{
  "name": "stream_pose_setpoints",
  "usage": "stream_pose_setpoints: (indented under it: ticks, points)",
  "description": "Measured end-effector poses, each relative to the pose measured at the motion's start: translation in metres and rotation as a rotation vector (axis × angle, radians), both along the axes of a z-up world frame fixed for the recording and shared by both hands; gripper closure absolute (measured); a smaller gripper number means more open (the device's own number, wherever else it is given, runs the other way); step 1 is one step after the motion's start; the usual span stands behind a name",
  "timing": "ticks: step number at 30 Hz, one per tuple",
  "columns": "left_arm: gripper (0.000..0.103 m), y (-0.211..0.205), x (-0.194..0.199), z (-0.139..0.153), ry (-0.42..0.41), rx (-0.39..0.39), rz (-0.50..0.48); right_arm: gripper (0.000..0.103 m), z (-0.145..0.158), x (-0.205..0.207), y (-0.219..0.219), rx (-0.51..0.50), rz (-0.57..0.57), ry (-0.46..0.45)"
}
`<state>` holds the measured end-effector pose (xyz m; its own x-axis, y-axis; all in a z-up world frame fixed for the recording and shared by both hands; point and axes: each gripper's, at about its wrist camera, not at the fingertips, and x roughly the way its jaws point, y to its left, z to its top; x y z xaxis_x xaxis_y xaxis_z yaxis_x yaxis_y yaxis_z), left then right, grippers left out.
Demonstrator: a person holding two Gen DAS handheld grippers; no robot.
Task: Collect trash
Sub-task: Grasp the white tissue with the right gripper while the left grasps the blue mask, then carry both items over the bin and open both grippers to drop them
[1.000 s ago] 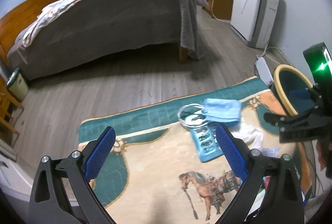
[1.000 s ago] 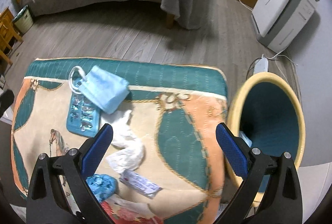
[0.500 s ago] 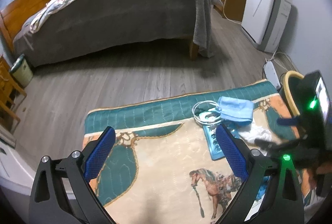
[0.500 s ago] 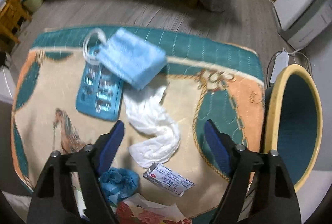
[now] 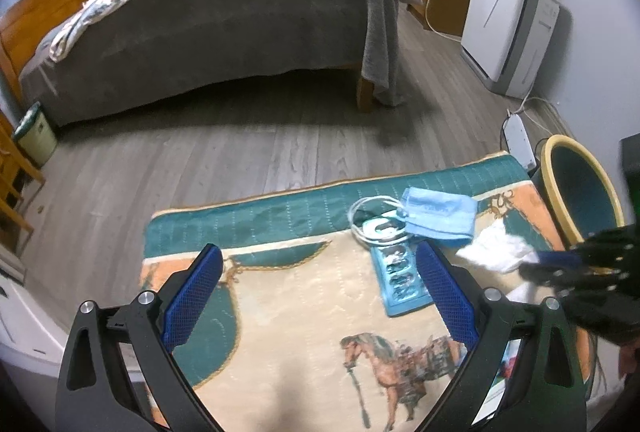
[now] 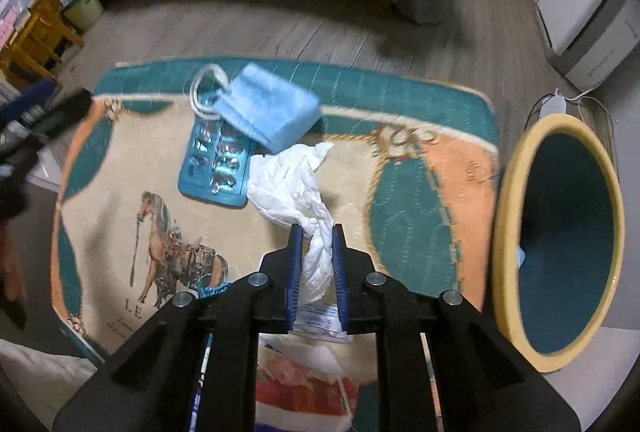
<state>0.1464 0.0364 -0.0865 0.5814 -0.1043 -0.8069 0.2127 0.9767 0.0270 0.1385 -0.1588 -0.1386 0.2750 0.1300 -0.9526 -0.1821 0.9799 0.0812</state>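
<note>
- The right gripper (image 6: 316, 264) has just been closing, and its blue pads now pinch the near end of the white tissue (image 6: 292, 184) on the rug (image 6: 400, 216). The far part of the tissue spreads loose toward the mask (image 6: 268, 112).
- The hold is on a thin twisted tail. As I judge it, soft paper may tear or slide out on the lift, leaving most of the tissue on the rug.
- The tissue's far edge touches the blister pack (image 6: 218, 164) and lies just beside the mask. A quick pull could drag or flip either, moving them for later picks.
- A small printed packet (image 6: 320, 316) lies under the pads, near the tissue's end. I cannot tell whether it is caught too; if so, it may drop off on the way.
- The bin (image 6: 560, 232) stands at the right, off the rug's edge, its mouth tilted toward the camera. A trailing tissue could snag the yellow rim and fall outside.
- The left gripper (image 5: 320, 296) hangs wide open over the rug's left part, holding nothing, well apart from the tissue (image 5: 496, 248). It poses little risk where it is, though a sideways reach could cross the right gripper's (image 5: 560, 260) path to the bin (image 5: 580, 192).
</note>
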Motion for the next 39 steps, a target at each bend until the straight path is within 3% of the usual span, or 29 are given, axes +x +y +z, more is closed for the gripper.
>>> stream_pose_setpoints:
  ticks: [7,16,18,19,20,21,23,30,39]
  points:
    - [0.007,-0.036,0.008,-0.012,0.027,-0.023,-0.055,0.089,0.02,0.002,-0.047,0.058,-0.097,-0.044]
    - [0.011,-0.121,0.019,-0.046,0.068,0.042,-0.268,0.089,0.008,0.012,-0.097,0.05,-0.182,-0.023]
    - [0.021,-0.135,0.021,-0.055,0.081,0.09,-0.287,0.089,0.007,0.012,-0.1,0.043,-0.18,-0.028]
    - [0.036,-0.141,0.023,-0.061,0.096,0.116,-0.296,0.089,0.007,0.011,-0.101,0.039,-0.176,-0.031]
    - [0.042,-0.143,0.024,-0.064,0.111,0.127,-0.299,0.089,0.007,0.01,-0.102,0.031,-0.169,-0.035]
    - [0.045,-0.145,0.025,-0.068,0.123,0.145,-0.3,0.089,0.007,0.01,-0.102,0.025,-0.165,-0.038]
    - [0.07,-0.146,0.024,-0.07,0.13,0.167,-0.312,0.089,0.005,0.008,-0.104,0.022,-0.156,-0.037]
    - [0.078,-0.135,0.014,-0.041,0.06,0.125,-0.303,0.089,0.016,0.006,-0.108,0.024,-0.164,-0.06]
    - [0.078,-0.145,-0.009,0.011,-0.034,0.018,-0.321,0.089,0.067,-0.019,-0.136,0.022,-0.254,-0.15]
